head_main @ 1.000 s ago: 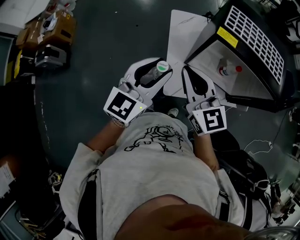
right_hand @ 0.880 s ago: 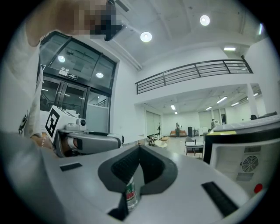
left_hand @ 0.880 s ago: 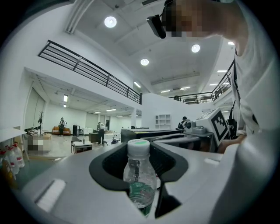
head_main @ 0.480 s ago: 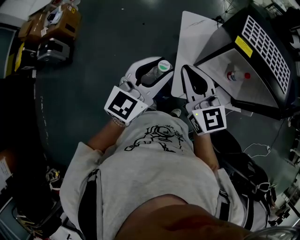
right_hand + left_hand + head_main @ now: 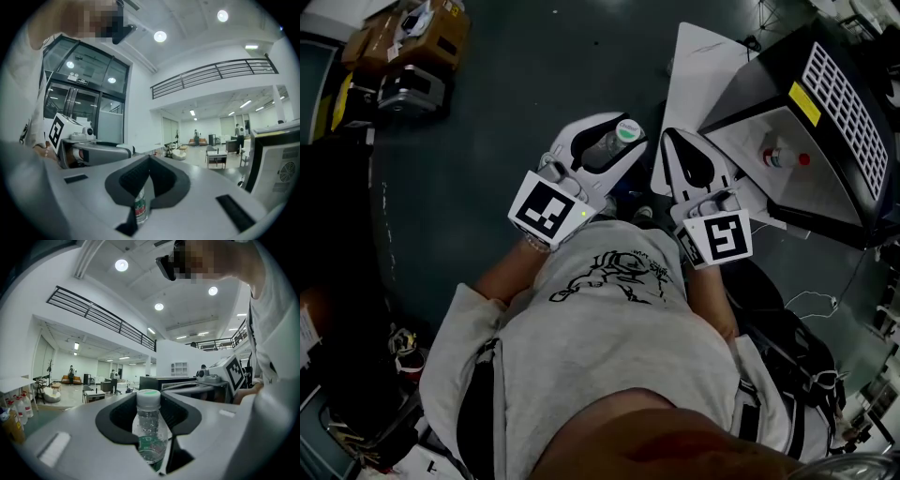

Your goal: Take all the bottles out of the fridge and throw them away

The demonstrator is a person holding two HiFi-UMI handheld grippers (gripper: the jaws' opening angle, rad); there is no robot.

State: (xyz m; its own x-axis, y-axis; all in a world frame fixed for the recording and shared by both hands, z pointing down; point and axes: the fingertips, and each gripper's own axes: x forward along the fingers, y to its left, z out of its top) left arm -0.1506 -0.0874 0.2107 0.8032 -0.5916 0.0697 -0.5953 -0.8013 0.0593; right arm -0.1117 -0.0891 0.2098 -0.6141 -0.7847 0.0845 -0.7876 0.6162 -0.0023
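The left gripper (image 5: 605,141) pinches a clear, green-capped bottle (image 5: 149,427) between its jaws. The right gripper (image 5: 673,139), jaws pressed together, hangs near the fridge (image 5: 839,94).

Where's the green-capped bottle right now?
Head view, centre: the green-capped bottle is clamped in the left tool, just left of the shut right tool.

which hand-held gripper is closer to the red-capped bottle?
Right. Right hand-held gripper is just left of the red-capped bottle; left hand-held gripper is farther left, holding a green-capped bottle.
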